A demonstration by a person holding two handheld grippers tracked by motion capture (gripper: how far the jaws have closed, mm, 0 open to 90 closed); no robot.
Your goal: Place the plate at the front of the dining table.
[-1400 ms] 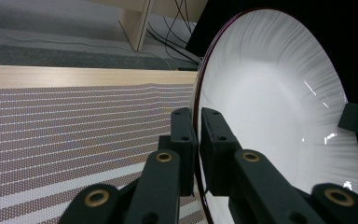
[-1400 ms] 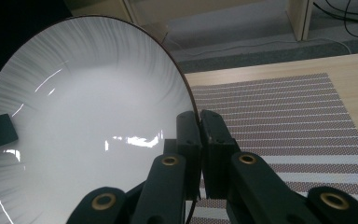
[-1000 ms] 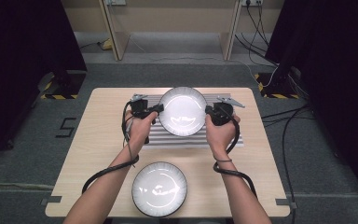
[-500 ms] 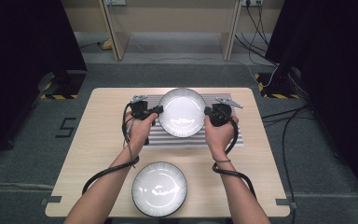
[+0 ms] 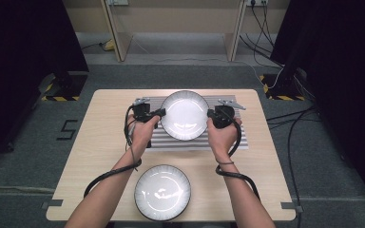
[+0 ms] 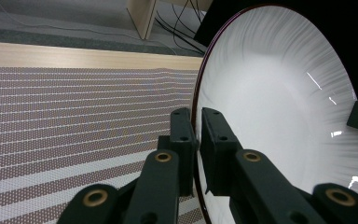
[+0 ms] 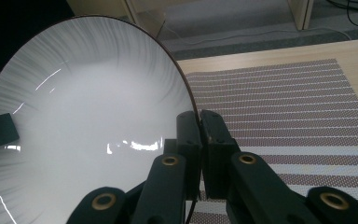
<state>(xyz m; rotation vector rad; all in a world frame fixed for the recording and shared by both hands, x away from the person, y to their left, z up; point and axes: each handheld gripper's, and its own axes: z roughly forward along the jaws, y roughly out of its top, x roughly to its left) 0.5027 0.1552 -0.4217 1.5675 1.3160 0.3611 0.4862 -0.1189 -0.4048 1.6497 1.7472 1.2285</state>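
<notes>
A white plate [image 5: 185, 115] with a dark rim is held up over the striped grey placemat [image 5: 233, 137] at the back of the table. My left gripper [image 5: 160, 114] is shut on the plate's left rim, and my right gripper [image 5: 211, 114] is shut on its right rim. In the left gripper view the jaws pinch the plate [image 6: 279, 116] by its edge, with the placemat [image 6: 74, 121] below. In the right gripper view the plate [image 7: 84, 121] is clamped the same way. A second white plate [image 5: 162, 192] lies flat near the table's front edge.
The wooden table [image 5: 104, 142] stands on grey floor. Beyond its far edge are wooden furniture legs [image 5: 115, 33] and loose cables [image 5: 275, 80]. Black cables trail from both grippers across the table.
The held plate has barely shifted, and both grippers keep their hold on its rim.
</notes>
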